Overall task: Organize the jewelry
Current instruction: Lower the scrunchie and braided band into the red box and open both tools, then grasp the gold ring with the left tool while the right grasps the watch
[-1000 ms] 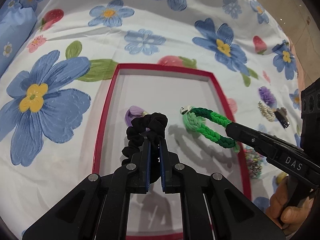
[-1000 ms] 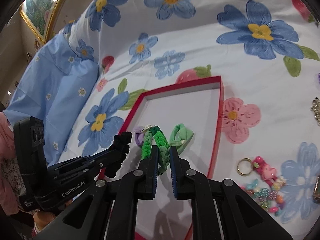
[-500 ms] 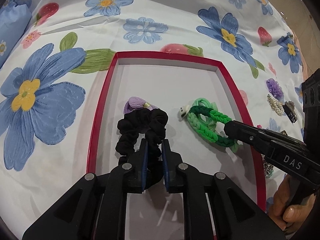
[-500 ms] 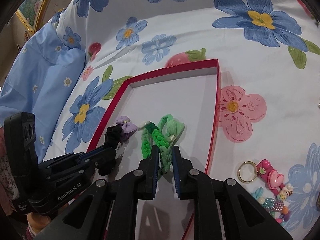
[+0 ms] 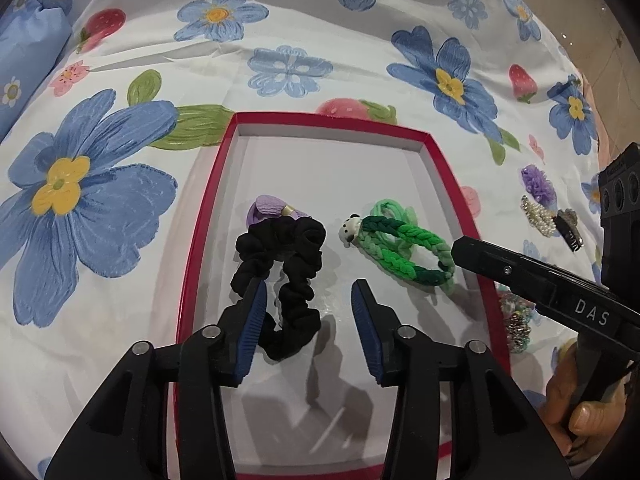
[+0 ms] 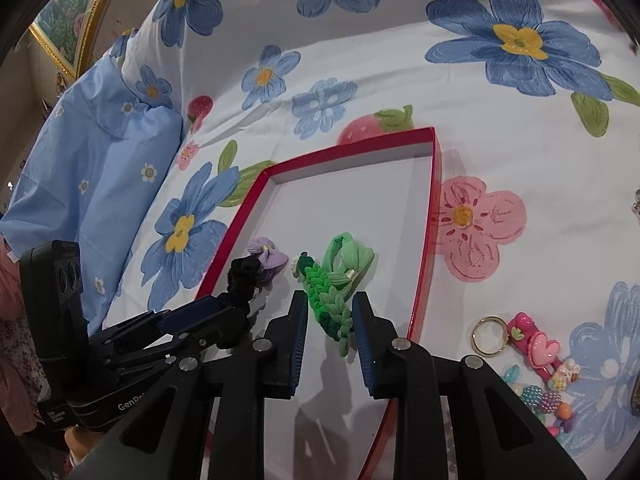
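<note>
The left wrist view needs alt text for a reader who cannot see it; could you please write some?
The open left tool hovers over a black scrunchie lying in a red-rimmed tray on a floral sheet. A green braided hair tie lies beside it, near the right tool's tip.

Bedroom — floral bedsheet (image 5: 304,20), pillow (image 6: 92,152)

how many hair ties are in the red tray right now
4: black scrunchie between the left gripper fingers, purple bow tie behind it, green braided tie at right, lying on a light green bow tie. More may be hidden.
</note>
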The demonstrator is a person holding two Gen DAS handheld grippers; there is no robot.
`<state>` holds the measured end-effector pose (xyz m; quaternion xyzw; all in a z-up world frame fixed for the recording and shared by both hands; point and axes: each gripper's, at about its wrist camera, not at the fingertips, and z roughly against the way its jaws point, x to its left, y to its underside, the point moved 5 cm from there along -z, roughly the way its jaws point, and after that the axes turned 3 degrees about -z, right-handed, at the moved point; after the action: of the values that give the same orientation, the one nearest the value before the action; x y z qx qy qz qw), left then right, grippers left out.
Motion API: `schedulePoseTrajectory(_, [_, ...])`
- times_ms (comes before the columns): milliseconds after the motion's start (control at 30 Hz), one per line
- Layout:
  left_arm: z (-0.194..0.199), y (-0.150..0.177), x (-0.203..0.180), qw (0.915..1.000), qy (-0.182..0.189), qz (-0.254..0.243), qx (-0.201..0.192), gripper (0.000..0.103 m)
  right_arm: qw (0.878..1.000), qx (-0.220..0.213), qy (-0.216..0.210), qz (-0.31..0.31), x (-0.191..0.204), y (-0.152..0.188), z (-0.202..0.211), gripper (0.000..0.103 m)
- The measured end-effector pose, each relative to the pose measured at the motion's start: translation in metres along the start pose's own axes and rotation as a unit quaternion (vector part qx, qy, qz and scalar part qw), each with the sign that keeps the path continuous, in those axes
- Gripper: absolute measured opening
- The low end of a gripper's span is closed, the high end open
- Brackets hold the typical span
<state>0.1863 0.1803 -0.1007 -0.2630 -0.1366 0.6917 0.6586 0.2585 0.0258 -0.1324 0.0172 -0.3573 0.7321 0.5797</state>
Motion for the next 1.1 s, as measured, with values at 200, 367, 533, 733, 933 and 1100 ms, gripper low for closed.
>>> schedulePoseTrajectory(200, [0.019,0.003,-0.008,0.9997,0.017,0.013,-0.014,0.052,1.000,-0.017,-0.010,0.002,0.002,0.002,0.023,0.028])
schedulePoseTrajectory(367, [0.035,0.007,-0.029,0.9991,0.036,0.006,-0.023,0.053,0.999,-0.040,-0.004,0.009,-0.002,0.011,0.054,0.039])
schedulePoseTrajectory(533, [0.048,0.011,-0.052,0.9980,0.055,-0.005,-0.029,0.053,0.998,-0.058,0.013,0.004,-0.019,0.024,0.087,0.039])
schedulePoseTrajectory(733, [0.054,0.016,-0.086,0.9964,0.073,-0.033,-0.028,0.053,0.995,-0.084,0.041,-0.023,-0.049,0.036,0.127,0.039])
schedulePoseTrajectory(933, [0.054,0.020,-0.117,0.9945,0.080,-0.063,-0.023,0.053,0.991,-0.111,0.060,-0.050,-0.081,0.044,0.166,0.039])
schedulePoseTrajectory(1100, [0.052,0.020,-0.136,0.9932,0.082,-0.081,-0.018,0.053,0.988,-0.119,0.073,-0.063,-0.103,0.053,0.184,0.039])
